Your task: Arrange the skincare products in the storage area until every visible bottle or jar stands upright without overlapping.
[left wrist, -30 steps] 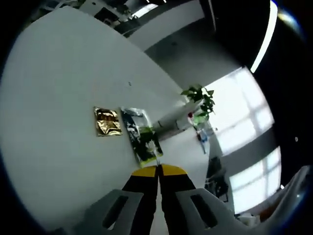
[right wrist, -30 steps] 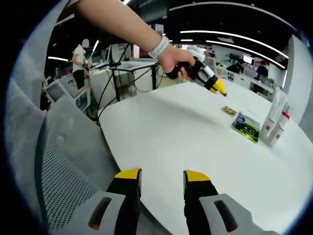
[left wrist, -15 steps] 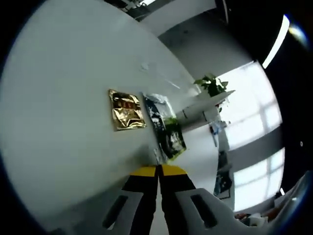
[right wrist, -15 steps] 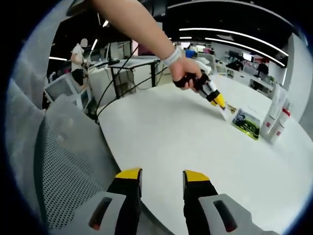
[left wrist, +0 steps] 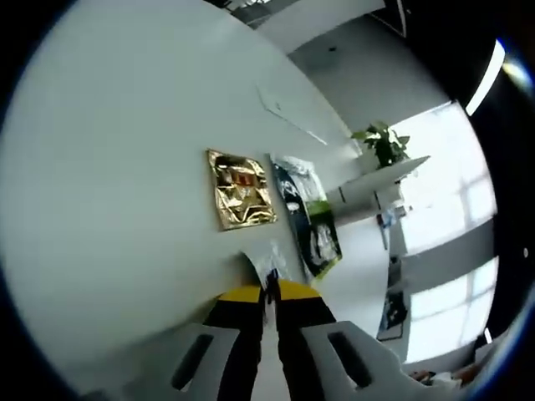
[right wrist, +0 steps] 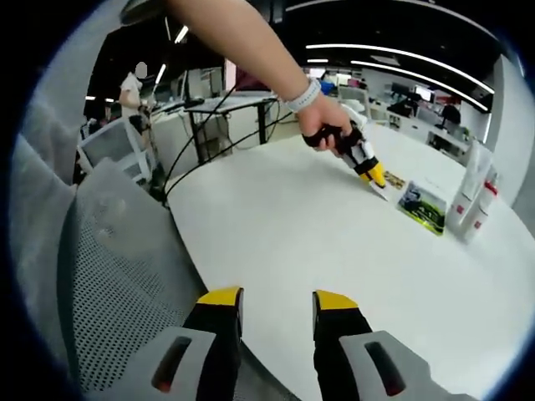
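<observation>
Left claw (left wrist: 267, 294): jaws standing together, pinching the near edge of a small clear sachet (left wrist: 266, 266) that is lying flat on the white desk (left wrist: 109, 209); the grip is low and edge-on, apparently because so thin a packet offers nothing else to catch. In the right gripper view the same left claw (right wrist: 374, 178) is reaching out over the desk in the person's hand (right wrist: 324, 129), tips down at the packet. Just beyond the clear sachet, a gold foil sachet (left wrist: 242, 190) is lying flat, and beside it a dark green-and-black sachet (left wrist: 306, 222), the two near each other but not overlapping. Further out, two white tubes (right wrist: 468, 205) with red caps are standing upright near the desk's far edge, well apart from the flat packets and already meeting the upright requirement. Right claw (right wrist: 274, 305): jaws standing apart, holding nothing, hovering over the near rim of the desk (right wrist: 276, 242) well away from all products, seemingly waiting in reserve. Beside it, a grey mesh chair (right wrist: 117, 284) is sitting at the desk's edge. Judgement: arranging is at an early stage.
</observation>
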Available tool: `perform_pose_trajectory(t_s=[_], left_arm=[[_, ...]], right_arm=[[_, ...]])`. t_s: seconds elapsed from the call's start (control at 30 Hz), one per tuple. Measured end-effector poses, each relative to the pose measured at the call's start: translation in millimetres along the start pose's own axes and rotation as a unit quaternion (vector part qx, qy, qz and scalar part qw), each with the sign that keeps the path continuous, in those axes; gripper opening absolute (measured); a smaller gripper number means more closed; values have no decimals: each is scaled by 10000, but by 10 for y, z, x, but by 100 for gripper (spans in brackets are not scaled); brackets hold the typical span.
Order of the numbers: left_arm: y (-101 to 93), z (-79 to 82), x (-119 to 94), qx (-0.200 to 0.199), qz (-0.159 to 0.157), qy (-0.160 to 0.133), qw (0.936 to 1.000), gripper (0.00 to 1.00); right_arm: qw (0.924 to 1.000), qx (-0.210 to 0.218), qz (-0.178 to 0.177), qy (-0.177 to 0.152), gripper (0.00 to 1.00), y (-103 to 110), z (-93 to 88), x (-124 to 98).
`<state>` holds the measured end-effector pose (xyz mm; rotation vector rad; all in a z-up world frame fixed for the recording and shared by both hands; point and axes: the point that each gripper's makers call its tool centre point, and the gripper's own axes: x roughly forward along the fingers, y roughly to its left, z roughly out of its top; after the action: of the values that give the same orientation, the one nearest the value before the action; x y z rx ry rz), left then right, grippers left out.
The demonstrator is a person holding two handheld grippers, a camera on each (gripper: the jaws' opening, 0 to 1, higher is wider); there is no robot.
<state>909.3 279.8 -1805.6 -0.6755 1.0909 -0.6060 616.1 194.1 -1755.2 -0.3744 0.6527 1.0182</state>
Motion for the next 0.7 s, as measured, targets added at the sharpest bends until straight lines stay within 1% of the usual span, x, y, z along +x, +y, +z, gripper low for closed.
perform_pose_trajectory(t_s=[0.13,0.2,0.27,0.37,0.43,0.6,0.7], left_arm=[[6,17,4,-80,51,-3,10000,2],[37,52,-9,-200,205,-80,9996,3],[30,69,-16,-153,226,-115,9996,4],[50,69,-32,-247,280,-93,9993,5],[74,98,-64,-247,372,-135,9989,6],[63,174,-94,-383,351,-230,9984,16],[40,202,-131,-352,343,-281,9984,23]], right_arm=[[10000,-8,6,14,28,1,-5,4],[10000,31,-16,45,28,-16,-18,4],[9999,94,-41,15,28,-37,-8,-2],[9999,93,-37,18,28,-33,-9,-1],[10000,52,-9,26,29,-12,-13,7],[10000,48,2,19,29,-7,-10,7],[10000,40,-6,13,29,-9,-7,5]])
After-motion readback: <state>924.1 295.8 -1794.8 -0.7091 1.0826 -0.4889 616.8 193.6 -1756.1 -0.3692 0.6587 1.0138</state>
